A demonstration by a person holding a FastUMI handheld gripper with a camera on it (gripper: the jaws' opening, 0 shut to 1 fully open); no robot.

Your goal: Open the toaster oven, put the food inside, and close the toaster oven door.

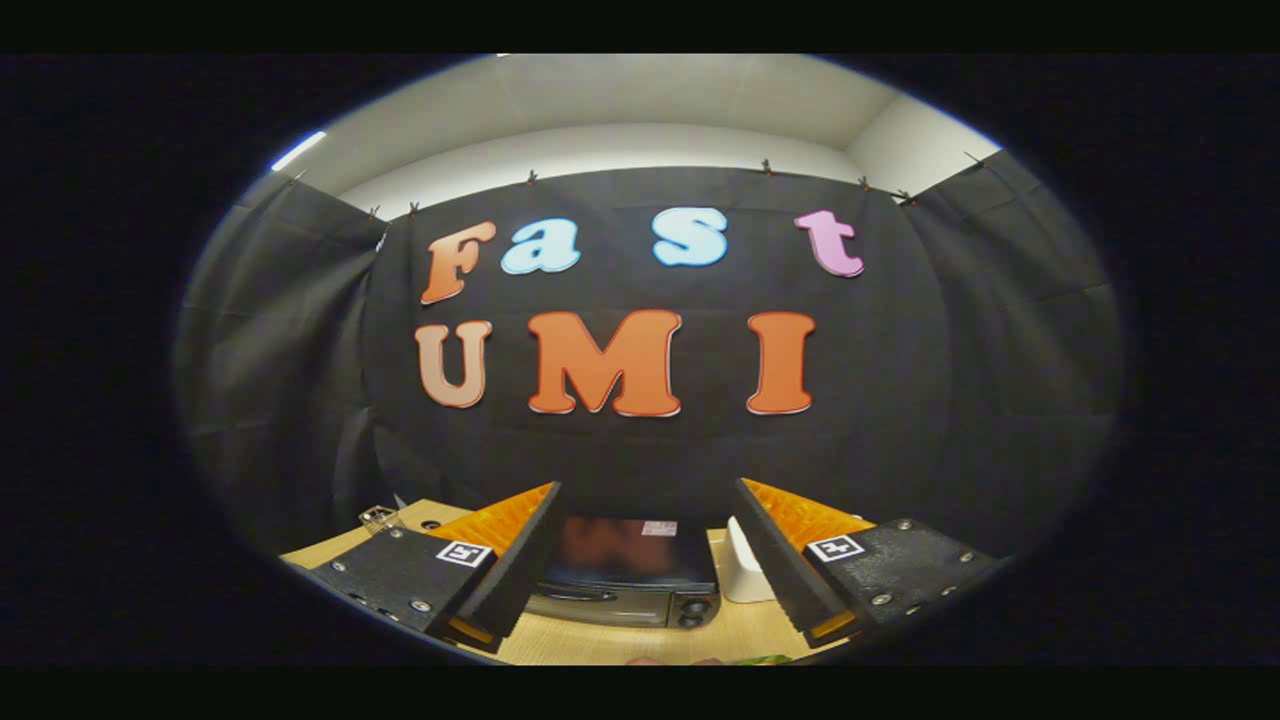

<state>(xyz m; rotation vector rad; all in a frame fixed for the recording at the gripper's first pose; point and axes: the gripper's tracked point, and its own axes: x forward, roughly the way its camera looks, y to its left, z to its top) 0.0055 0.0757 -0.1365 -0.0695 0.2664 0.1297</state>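
A dark toaster oven sits on the wooden table, low down between my two fingers and some way beyond them. Its glossy top faces me, and its front with a handle bar and two round knobs shows below; the door looks shut. My gripper is held high above the table, open wide, with nothing between its fingers. A sliver of something green and tan shows on the table on the near side of the oven, too cut off to identify.
A white object stands on the table just right of the oven. A small clear thing lies near the table's far left corner. Black cloth walls close in the booth behind and to both sides.
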